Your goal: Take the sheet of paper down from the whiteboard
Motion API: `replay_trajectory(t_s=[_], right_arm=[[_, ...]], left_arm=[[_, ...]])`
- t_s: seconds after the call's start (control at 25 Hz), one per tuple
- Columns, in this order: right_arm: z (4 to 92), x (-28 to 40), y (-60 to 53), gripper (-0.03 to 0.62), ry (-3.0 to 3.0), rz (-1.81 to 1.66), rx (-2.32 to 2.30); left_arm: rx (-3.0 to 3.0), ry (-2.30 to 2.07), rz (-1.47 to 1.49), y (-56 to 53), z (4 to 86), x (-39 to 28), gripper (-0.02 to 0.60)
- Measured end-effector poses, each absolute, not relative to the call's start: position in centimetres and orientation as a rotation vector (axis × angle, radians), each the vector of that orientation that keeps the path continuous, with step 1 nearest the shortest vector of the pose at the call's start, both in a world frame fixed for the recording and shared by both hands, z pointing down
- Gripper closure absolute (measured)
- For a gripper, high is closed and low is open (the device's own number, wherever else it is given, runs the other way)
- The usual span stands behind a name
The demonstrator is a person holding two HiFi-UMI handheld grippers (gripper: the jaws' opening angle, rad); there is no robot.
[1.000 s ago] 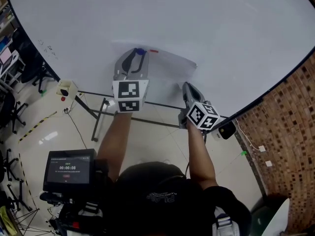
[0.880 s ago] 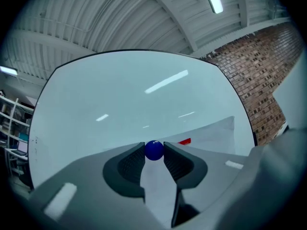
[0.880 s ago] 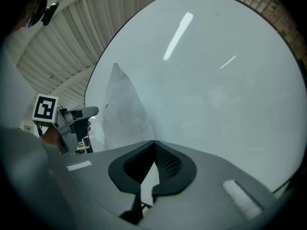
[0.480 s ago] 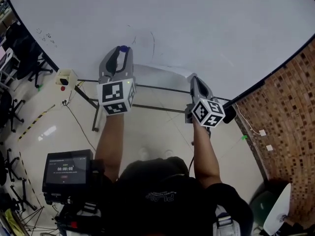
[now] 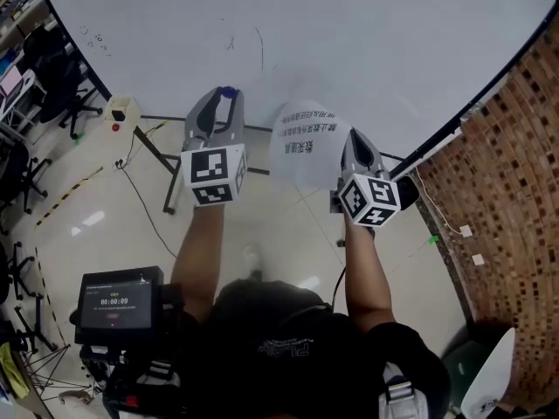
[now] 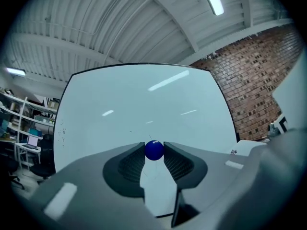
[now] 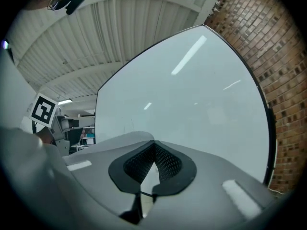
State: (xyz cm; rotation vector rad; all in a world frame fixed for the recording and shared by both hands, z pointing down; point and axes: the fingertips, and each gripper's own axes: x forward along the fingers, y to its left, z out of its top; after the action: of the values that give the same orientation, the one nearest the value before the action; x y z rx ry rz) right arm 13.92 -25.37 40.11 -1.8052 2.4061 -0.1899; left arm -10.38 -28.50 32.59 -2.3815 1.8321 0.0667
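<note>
The sheet of paper (image 5: 301, 151), white with lines of print, is off the whiteboard (image 5: 367, 42) and curls up to the left of my right gripper (image 5: 347, 134). That gripper is shut on the sheet's edge. In the right gripper view the jaws (image 7: 154, 143) meet tip to tip, and the sheet (image 7: 19, 147) fills the left side as a pale blur. My left gripper (image 5: 225, 94) is shut on a small blue ball magnet (image 5: 227, 91), held away from the board. The left gripper view shows the ball (image 6: 154, 150) pinched between the jaw tips.
A brick wall (image 5: 515, 173) stands at the right of the board. The board's stand legs (image 5: 175, 190) and cables cross the floor below. A screen on a tripod (image 5: 118, 299) is at the lower left, and office chairs (image 5: 52, 85) stand at the far left. Faint pen marks (image 5: 259, 49) are on the board.
Both grippers have drawn back from the whiteboard. The sheet has come away with the right gripper and now shows its print. The blue magnet has left the board in the left gripper.
</note>
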Motion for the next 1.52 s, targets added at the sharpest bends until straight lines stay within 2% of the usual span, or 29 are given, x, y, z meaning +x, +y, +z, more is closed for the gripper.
replay_trajectory(t_s=[0.4, 1.04, 1.52], right_arm=[[38.6, 14.8, -18.2, 0.583, 2.439, -0.091, -1.743], [37.4, 12.1, -22.9, 0.582, 2.414, -0.022, -1.801], [36.8, 10.7, -23.1, 0.582, 2.438, 0.033, -1.805]], left_arm=[[-2.386, 1.841, 0.061, -20.2, 34.9, -5.4, 0.459], [-2.394, 1.840, 0.020, -25.1, 35.8, -6.5, 0.459], [-2.388, 1.851, 0.032, -24.9, 35.7, -6.8, 0.459]])
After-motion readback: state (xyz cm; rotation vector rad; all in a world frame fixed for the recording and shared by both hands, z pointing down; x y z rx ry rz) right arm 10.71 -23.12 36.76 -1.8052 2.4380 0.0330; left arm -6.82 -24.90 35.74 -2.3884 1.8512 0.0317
